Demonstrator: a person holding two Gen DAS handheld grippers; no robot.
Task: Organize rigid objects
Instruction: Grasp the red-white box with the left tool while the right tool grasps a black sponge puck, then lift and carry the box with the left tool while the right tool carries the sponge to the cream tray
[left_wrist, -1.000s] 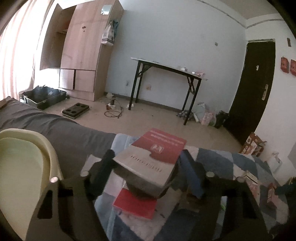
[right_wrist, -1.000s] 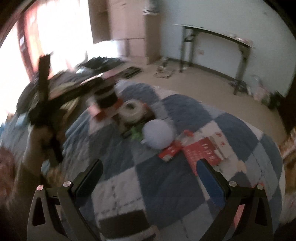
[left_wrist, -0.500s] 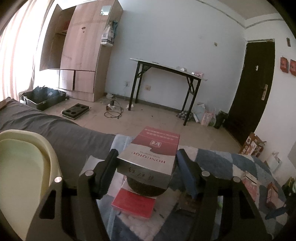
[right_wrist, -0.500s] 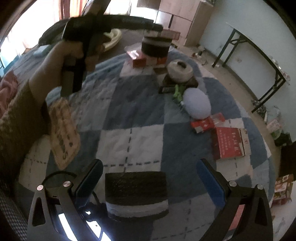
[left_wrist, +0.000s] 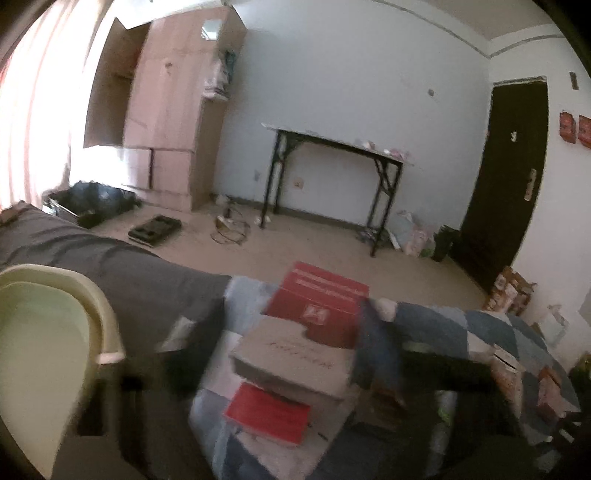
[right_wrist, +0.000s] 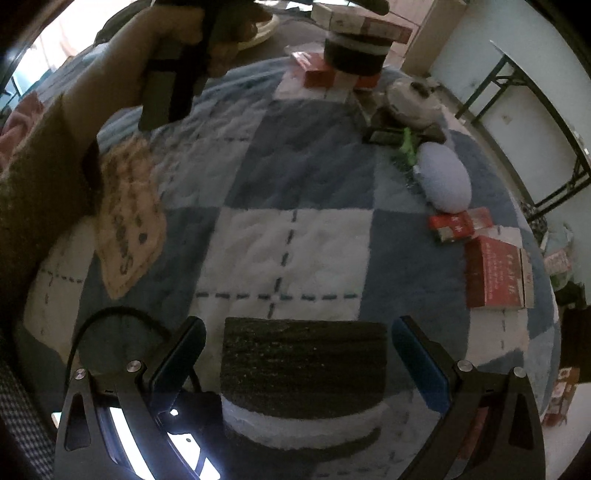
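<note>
Right wrist view: the right hand-held gripper (right_wrist: 297, 363) was held wide, fingers clear of a black-and-white sponge block (right_wrist: 303, 373) on the checked bed quilt (right_wrist: 295, 177). The left hand-held gripper (left_wrist: 291, 354), jaws just narrowed, was blurred around the grey-and-red box (left_wrist: 299, 347); contact could not be told.

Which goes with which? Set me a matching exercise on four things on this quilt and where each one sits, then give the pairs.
Things:
1. near dark cylinder
2. grey-and-red box
3. pale oval object
4. large red box

Places:
a. beside a green item
b. near the right edge of the quilt, right wrist view
c. between the open fingers of the right tool
d. above the far dark cylinder

Pairs: 1-c; 2-d; 3-a; 4-b.
</note>
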